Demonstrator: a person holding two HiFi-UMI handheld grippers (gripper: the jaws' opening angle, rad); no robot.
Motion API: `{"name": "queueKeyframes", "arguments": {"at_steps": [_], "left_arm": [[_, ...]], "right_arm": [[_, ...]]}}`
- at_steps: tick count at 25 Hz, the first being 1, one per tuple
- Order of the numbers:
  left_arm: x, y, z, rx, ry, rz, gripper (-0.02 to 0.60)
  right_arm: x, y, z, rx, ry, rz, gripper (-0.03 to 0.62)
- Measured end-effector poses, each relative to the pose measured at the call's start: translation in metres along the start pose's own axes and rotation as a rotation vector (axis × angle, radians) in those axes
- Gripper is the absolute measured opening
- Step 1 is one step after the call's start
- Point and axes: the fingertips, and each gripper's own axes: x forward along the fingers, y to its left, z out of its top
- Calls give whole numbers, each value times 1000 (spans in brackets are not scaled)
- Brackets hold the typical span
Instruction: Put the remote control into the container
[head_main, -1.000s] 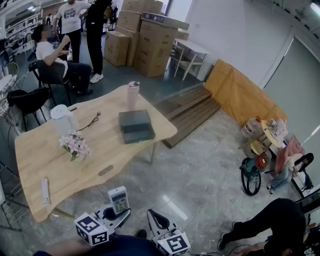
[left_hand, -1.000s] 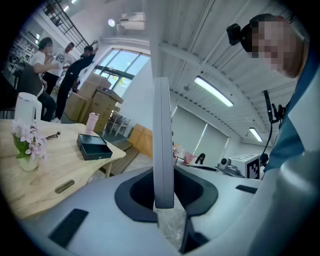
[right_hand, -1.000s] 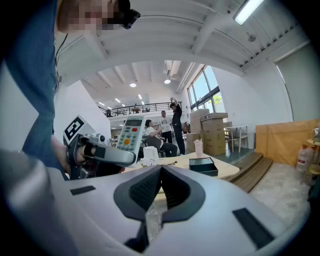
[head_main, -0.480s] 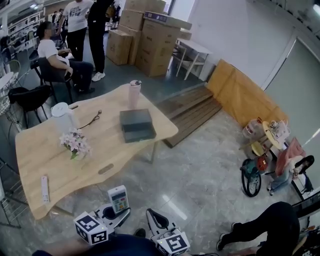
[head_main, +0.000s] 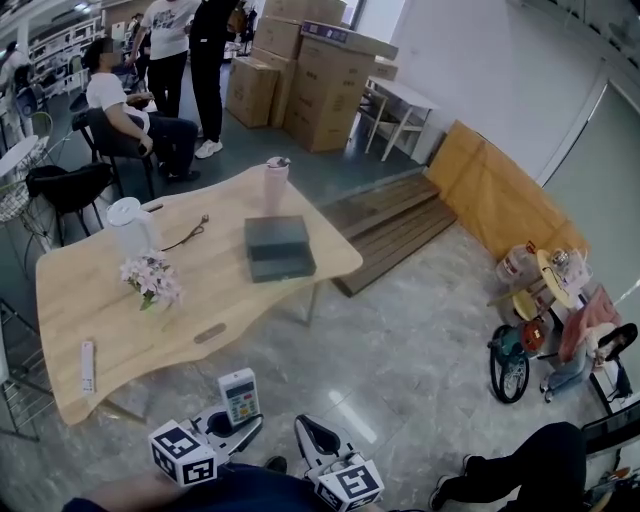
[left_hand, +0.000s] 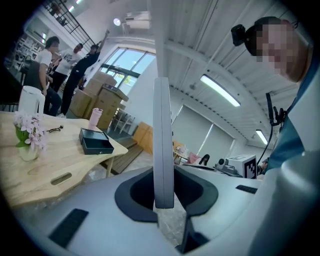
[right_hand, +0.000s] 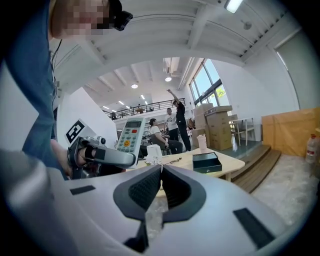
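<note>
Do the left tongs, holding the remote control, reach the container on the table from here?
Probably not: the left tongs hold the remote control over the floor, short of the table, and the container lies near its far side. Stepping closer seems needed.

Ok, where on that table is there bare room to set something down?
Widest bare wood on the table: the near half, between the flowers and the dark container, around the slot. Also bare: between the flowers and the slim white stick at the left end. Crowded: the far edge, with jug, glasses and pink tumbler.
</note>
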Motion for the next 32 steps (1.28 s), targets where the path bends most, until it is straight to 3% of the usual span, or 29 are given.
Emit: {"name": "queueKeyframes", "arguments": {"at_steps": [5, 14, 32], "left_arm": [[18, -2, -11, -21, 8, 26, 84], [41, 22, 11, 1, -4, 52, 84], [117, 205, 123, 18, 49, -90, 84]], "right_arm": [[-2, -20, -7, 25, 6, 24, 18], [23, -48, -1, 8, 35, 37, 18], [214, -128, 50, 30, 31, -82, 18]]}}
